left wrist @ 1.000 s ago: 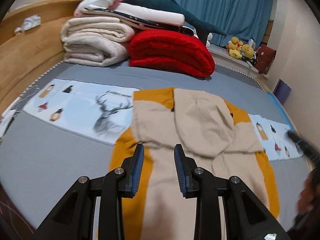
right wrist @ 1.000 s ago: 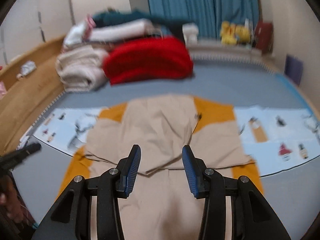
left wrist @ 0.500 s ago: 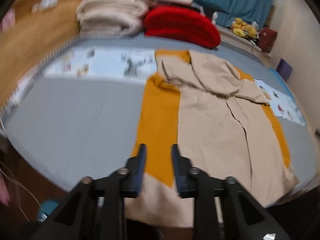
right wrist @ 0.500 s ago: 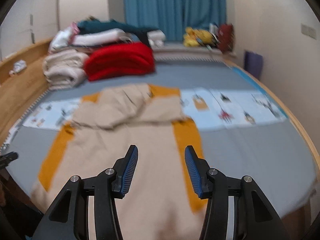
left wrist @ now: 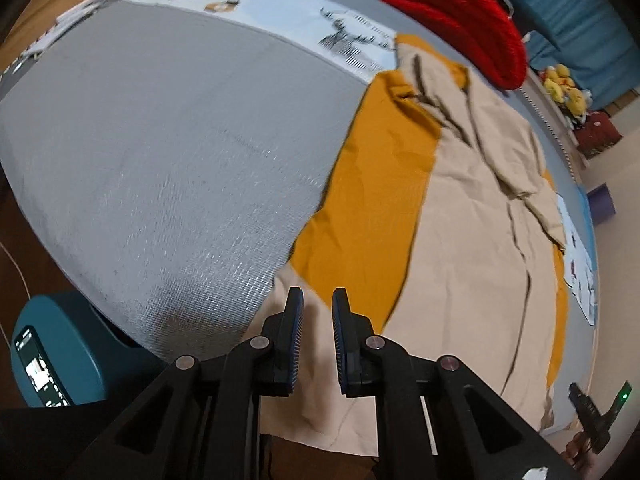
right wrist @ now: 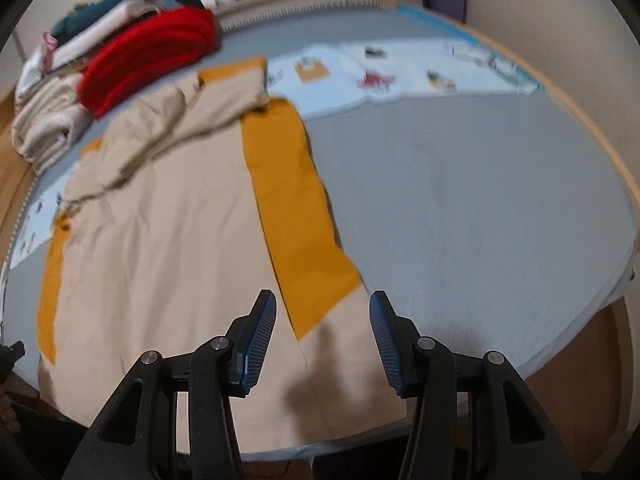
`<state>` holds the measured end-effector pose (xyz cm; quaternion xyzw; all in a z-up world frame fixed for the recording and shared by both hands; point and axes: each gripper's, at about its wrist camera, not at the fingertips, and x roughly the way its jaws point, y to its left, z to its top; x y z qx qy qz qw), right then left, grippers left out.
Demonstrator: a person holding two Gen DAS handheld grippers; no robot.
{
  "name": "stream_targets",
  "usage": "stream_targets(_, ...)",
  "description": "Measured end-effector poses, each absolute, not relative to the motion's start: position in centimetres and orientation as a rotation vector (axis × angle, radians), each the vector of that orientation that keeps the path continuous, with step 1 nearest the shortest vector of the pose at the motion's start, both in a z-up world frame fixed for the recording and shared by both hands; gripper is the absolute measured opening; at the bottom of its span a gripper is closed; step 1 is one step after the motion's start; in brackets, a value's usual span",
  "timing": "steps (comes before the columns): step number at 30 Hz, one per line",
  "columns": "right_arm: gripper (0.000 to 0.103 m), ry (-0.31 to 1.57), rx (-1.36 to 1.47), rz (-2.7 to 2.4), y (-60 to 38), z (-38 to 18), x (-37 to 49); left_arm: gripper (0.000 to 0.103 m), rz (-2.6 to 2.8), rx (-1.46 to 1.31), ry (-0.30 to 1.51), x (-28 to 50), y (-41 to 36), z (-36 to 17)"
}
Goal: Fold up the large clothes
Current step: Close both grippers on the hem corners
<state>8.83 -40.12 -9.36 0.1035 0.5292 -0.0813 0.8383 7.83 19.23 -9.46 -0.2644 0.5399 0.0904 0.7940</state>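
Observation:
A large beige coat (left wrist: 460,240) with mustard-orange side panels (left wrist: 372,208) lies flat on the grey bed (left wrist: 160,140). Its sleeves are folded across the chest and its hem hangs over the near edge. My left gripper (left wrist: 318,294) hovers above the hem's left corner, jaws narrowed to a small gap with nothing pinched. In the right wrist view the same coat (right wrist: 168,240) spreads left of centre. My right gripper (right wrist: 323,298) stands open about half wide over the hem's right corner, where the orange panel (right wrist: 296,208) ends. It casts a shadow on the cloth.
Folded blankets, red (right wrist: 152,48) and cream (right wrist: 44,128), are stacked at the bed's far end, below a blue curtain (left wrist: 580,12). A light-blue printed cloth (right wrist: 400,72) crosses the bed under the coat. A teal stool with a phone (left wrist: 52,360) stands at the bed's near left corner.
Both grippers have dropped and drawn back from the coat's chest to its near hem, left toward the left corner, right toward the right. The left jaws have narrowed.

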Motion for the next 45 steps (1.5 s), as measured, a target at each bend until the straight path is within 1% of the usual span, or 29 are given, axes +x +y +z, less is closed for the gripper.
stream_targets(5,0.05,1.193,0.245,-0.196,-40.8,-11.2,9.7,0.017,0.241,-0.556,1.232,8.3,20.1,-11.8)
stream_targets(7,0.05,1.219,0.257,-0.211,-41.1,-11.8,9.9,0.022,0.251,-0.56,1.263,8.5,20.4,-12.7)
stream_targets(11,0.05,1.291,0.271,-0.234,-41.7,-13.5,10.1,0.025,0.259,-0.528,1.325,8.5,20.3,-13.9)
stream_targets(15,0.05,1.351,0.279,-0.242,-41.8,-15.0,10.2,0.027,0.265,-0.489,1.347,8.7,19.6,-14.2)
stream_targets(20,0.05,1.376,0.237,-0.252,-41.3,-15.8,10.5,0.03,0.264,-0.367,1.358,9.1,18.0,-14.2)
stream_targets(25,0.05,1.37,0.218,-0.258,-40.8,-15.8,10.5,0.031,0.258,-0.432,1.327,8.8,18.7,-13.9)
stream_targets(27,0.045,1.364,0.208,-0.245,-40.4,-15.8,10.4,0.031,0.256,-0.389,1.343,8.8,18.3,-14.3)
stream_targets(29,0.033,1.357,0.19,-0.224,-40.1,-15.7,10.2,0.031,0.254,-0.282,1.355,8.9,16.9,-14.4)
stream_targets(30,0.028,1.352,0.187,-0.207,-39.9,-15.6,10.1,0.031,0.249,-0.254,1.359,8.9,16.4,-14.4)
stream_targets(31,0.017,1.346,0.187,-0.191,-39.7,-15.4,10.1,0.028,0.245,-0.243,1.361,8.9,16.2,-14.4)
stream_targets(32,0.013,1.34,0.182,-0.187,-39.5,-15.3,10.0,0.022,0.237,-0.24,1.363,8.7,16.0,-14.3)
stream_targets(33,0.011,1.329,0.175,-0.183,-39.3,-15.0,9.9,0.006,0.232,-0.24,1.361,8.8,15.8,-14.2)
stream_targets(35,0.007,1.31,0.171,-0.178,-39.1,-14.6,9.8,0.005,0.217,-0.236,1.348,8.5,15.5,-13.9)
stream_targets(37,0.006,1.28,0.169,-0.175,-38.8,-13.7,9.5,0.003,0.208,-0.213,1.328,8.0,15.3,-13.2)
stream_targets(45,0.005,1.143,0.212,-0.131,-38.7,-9.3,9.3,0.001,0.132,-0.215,1.209,6.2,14.2,-9.1)
